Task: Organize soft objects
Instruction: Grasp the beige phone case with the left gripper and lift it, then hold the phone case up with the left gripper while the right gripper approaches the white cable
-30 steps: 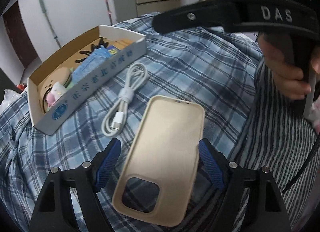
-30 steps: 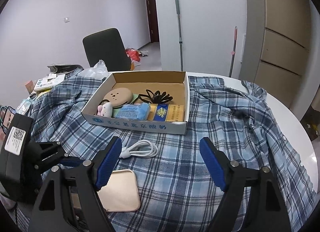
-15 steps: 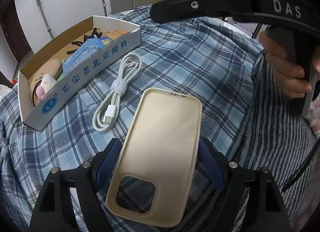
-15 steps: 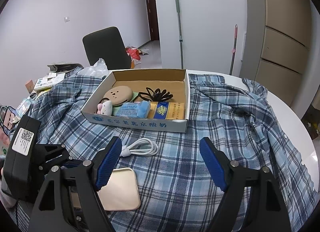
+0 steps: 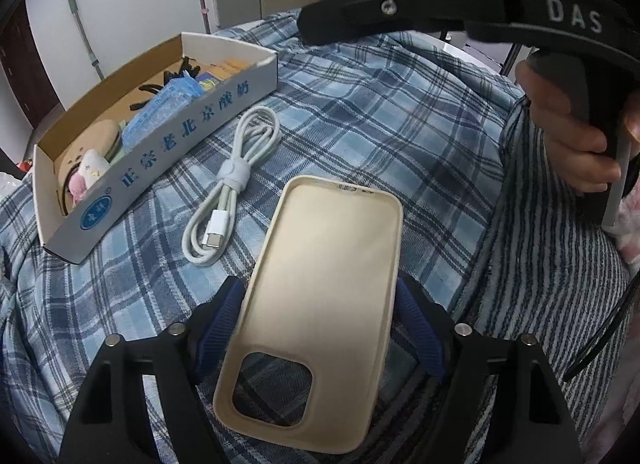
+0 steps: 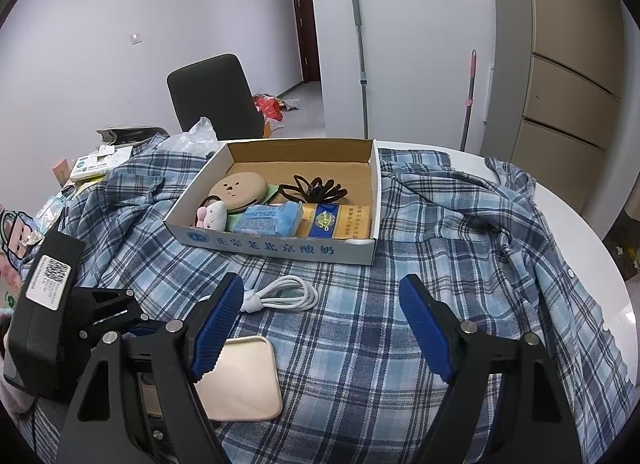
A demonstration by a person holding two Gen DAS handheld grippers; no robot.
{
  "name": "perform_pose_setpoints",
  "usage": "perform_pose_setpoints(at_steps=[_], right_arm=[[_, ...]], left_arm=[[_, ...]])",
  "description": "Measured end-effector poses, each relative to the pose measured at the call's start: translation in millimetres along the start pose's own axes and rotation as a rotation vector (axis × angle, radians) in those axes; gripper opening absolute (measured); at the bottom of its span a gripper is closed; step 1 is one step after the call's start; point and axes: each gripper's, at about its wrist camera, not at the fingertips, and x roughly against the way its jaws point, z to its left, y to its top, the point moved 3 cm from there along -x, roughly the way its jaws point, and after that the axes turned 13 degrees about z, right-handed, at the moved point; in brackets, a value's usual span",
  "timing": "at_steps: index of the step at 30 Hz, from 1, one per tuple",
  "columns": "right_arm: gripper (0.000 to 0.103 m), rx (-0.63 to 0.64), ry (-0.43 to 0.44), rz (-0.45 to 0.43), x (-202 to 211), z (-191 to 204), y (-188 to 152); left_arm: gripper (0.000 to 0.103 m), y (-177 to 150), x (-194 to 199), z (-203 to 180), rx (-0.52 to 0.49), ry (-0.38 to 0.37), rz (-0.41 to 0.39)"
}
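White round table, plaid shirt spread directly over it

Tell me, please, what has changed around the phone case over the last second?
The left gripper is closing on the beige phone case, its blue pads now at the case's edges. The white cable, cardboard box and open right gripper stayed put.

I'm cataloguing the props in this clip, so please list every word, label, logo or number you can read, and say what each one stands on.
"DAS": white letters on the black body of the right hand-held gripper.
"正宗老北京酸奶": blue characters on the white front wall of the cardboard box; the round blue logo beside them is too small to read.
White sticker with a QR code on the left hand-held gripper's housing: print too small to read.
Blue packet and gold packet in the box: print blurred.
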Motion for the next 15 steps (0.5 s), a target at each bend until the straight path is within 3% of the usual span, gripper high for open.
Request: perform_pose_setpoints(at_steps=[8,12,15], right_arm=[[0.079,-0.019,-0.006,-0.006,1,-5,1],[0.079,-0.055,-0.008,-0.027,7,-13,4],[0.079,-0.074,-0.003,-0.036,10,-18,6]], left_arm=[[0.078,-8,46,3,0.05,0.067,-0.193],[0.078,-18,68,12,0.146,0.18,-0.236],[0.078,-28,80,24,0.235,0.116,-0.214]])
